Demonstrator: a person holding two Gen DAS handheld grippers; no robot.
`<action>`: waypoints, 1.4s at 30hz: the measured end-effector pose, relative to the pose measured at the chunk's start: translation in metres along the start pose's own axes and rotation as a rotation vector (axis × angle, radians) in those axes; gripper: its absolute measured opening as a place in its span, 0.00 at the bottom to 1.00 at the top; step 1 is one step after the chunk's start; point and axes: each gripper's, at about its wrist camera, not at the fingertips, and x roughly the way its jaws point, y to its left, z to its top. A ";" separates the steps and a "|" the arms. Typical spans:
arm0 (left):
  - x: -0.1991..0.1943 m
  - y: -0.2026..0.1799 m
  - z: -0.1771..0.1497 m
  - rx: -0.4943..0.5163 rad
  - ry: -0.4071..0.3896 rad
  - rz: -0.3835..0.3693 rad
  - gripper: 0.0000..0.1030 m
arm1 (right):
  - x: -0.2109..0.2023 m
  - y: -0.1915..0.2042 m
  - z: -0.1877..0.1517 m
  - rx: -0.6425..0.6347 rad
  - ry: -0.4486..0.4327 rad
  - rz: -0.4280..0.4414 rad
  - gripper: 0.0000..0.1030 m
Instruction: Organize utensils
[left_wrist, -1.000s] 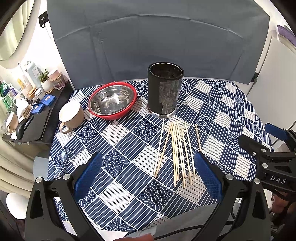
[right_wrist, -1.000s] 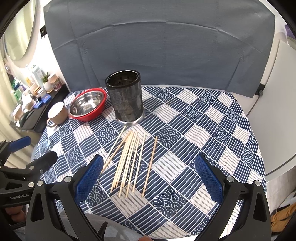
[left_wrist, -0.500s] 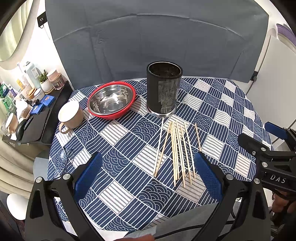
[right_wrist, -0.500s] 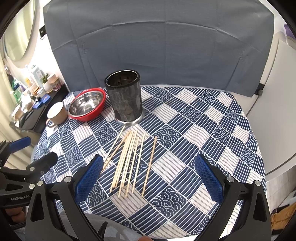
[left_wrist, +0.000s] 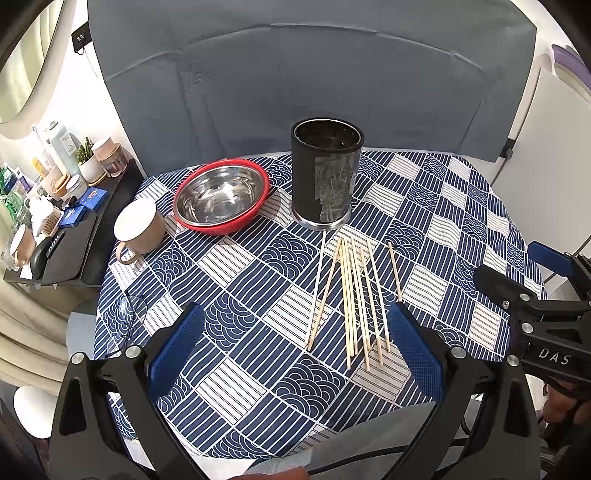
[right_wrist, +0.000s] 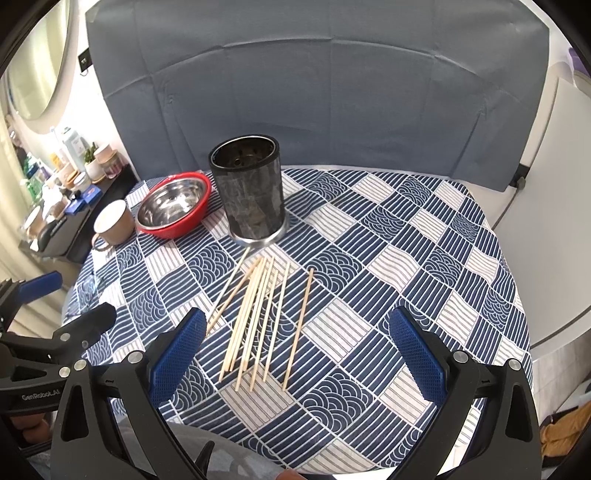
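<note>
- Left gripper (left_wrist: 291, 354) gapes wide, holding nothing; chopsticks (left_wrist: 354, 299) lie just ahead, slightly right.
- Right gripper (right_wrist: 295, 354) spread wide too, empty; chopsticks (right_wrist: 258, 314) ahead-left.
- Sticks run lengthwise toward the holder (left_wrist: 327, 177) beyond; neither gripper is clearly nearer.

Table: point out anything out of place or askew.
The thin wooden chopsticks lie loose on the blue patterned tablecloth, fanned unevenly, a few crossing, one apart to the right. The tall black cylindrical holder stands upright behind them, with worn tape patches on its side.
</note>
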 end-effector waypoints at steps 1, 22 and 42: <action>0.000 0.000 0.000 0.000 0.002 0.000 0.94 | 0.001 0.000 0.000 0.000 0.001 0.000 0.92; 0.043 0.010 0.010 -0.036 0.143 -0.015 0.94 | 0.034 -0.012 0.003 0.057 0.122 0.006 0.92; 0.147 0.024 0.018 -0.085 0.359 -0.038 0.94 | 0.135 -0.040 -0.007 0.071 0.318 -0.087 0.92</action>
